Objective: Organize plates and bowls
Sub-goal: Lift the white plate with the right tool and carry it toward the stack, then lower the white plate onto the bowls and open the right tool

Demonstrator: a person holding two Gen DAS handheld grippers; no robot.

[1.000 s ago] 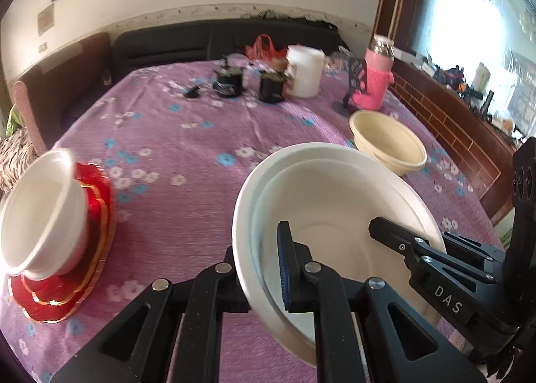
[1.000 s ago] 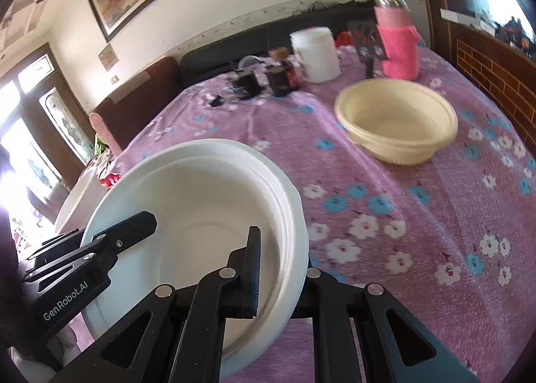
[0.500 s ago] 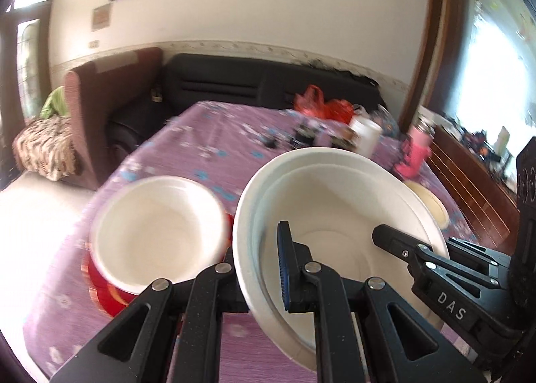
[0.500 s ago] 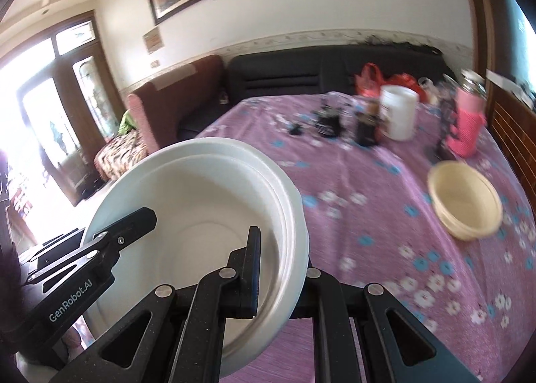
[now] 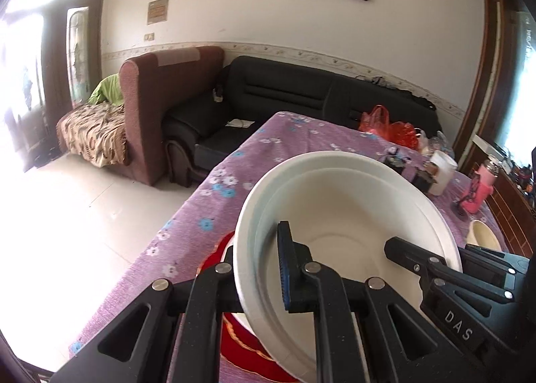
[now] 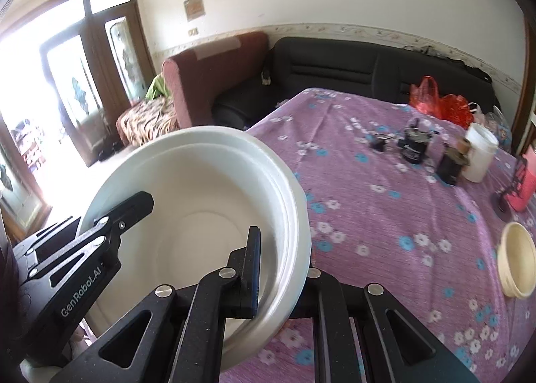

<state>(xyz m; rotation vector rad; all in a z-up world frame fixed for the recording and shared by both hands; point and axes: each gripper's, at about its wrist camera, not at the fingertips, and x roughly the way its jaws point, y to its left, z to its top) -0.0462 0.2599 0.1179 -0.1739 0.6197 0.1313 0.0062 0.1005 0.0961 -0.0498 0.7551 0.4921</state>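
Now carrying the white bowl (image 5: 345,215) toward the red plate (image 5: 241,342).
Left gripper (image 5: 258,277) and right gripper (image 6: 283,269) each pinch its rim, held aloft; next, lower it level onto the stack.

Your left wrist camera looks forward along its fingers, close behind the white bowl (image 5: 348,232), down the purple table (image 5: 268,148) toward the black sofa (image 5: 301,91); your right wrist camera does likewise from the bowl's opposite rim — both share bowl (image 6: 201,215), table (image 6: 385,198), sofa (image 6: 351,64) and the cream bowl (image 6: 516,262).
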